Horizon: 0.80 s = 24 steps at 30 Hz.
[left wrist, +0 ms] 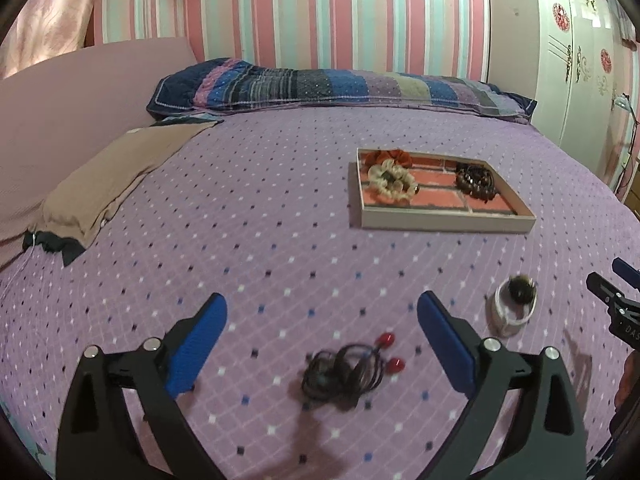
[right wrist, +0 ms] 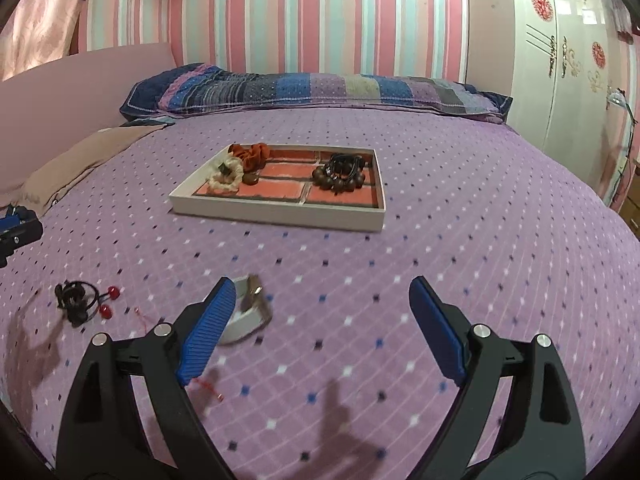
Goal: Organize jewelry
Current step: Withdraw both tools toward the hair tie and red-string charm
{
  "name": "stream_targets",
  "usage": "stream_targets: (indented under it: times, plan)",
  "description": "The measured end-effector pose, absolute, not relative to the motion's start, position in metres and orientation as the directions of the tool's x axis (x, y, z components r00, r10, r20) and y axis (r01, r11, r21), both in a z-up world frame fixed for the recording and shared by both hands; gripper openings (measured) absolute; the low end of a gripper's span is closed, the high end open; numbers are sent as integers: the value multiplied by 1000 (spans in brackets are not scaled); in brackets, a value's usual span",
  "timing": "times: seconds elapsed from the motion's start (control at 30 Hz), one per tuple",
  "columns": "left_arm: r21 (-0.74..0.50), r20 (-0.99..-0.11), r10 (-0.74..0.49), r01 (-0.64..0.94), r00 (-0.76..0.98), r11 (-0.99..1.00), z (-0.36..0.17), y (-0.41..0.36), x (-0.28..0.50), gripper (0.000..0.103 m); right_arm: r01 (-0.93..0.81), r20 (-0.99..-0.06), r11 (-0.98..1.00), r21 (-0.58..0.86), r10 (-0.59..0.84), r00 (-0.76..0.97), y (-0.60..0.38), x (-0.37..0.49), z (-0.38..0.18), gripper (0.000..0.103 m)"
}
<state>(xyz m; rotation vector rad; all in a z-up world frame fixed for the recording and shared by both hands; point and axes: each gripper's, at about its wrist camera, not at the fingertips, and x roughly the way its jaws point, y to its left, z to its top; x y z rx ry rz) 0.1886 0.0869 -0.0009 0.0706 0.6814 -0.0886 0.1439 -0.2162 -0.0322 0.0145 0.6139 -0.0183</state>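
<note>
A black hair tie bundle with red beads point(left wrist: 344, 374) lies on the purple bedspread between my open left gripper's point(left wrist: 322, 314) jaws; it also shows in the right wrist view point(right wrist: 80, 302). A white band with a brown fuzzy piece point(left wrist: 513, 306) lies to its right, and sits just past my open right gripper's point(right wrist: 322, 296) left finger point(right wrist: 206, 330) in the right wrist view point(right wrist: 246, 312). A shallow tray point(right wrist: 276, 212) with a brick-pattern floor holds an orange scrunchie point(right wrist: 252, 154), a cream scrunchie point(right wrist: 226, 176) and dark bead bracelets point(right wrist: 340, 174).
A patchwork pillow point(left wrist: 340, 88) lies at the bed's head. A tan cushion point(left wrist: 112, 184) rests at the left. A white wardrobe point(right wrist: 568, 60) stands at the right. A thin red thread point(right wrist: 208, 386) lies near my right gripper.
</note>
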Motion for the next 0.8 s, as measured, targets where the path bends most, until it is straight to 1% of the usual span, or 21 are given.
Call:
stream_targets:
  times: [0.2,0.37,0.47,0.7,0.8]
  plan:
    - [7,-651,-73,102,755,995,-19,109,178,96,25,-571,1000,17,-11,821,-196,125,-45,87]
    - [29,-658,-47,87,752,996,-28,120,175,97,11,-565,1000,-8,-13,825,-176,117,-49,87]
    - [-2,-667,-78,103,741,995,-32,124,174,97,7,-574,1000,-19,-16,819,-170,118,-53,86]
    - [7,-687,-97,140,720,990,-38,116,178,96,-29,-622,1000,1,24,782,-159,126,-67,80]
    - [-43,-697,-148,165,702,985,-38,116,184,96,-55,-646,998,13,50,761,-152,132,-77,77]
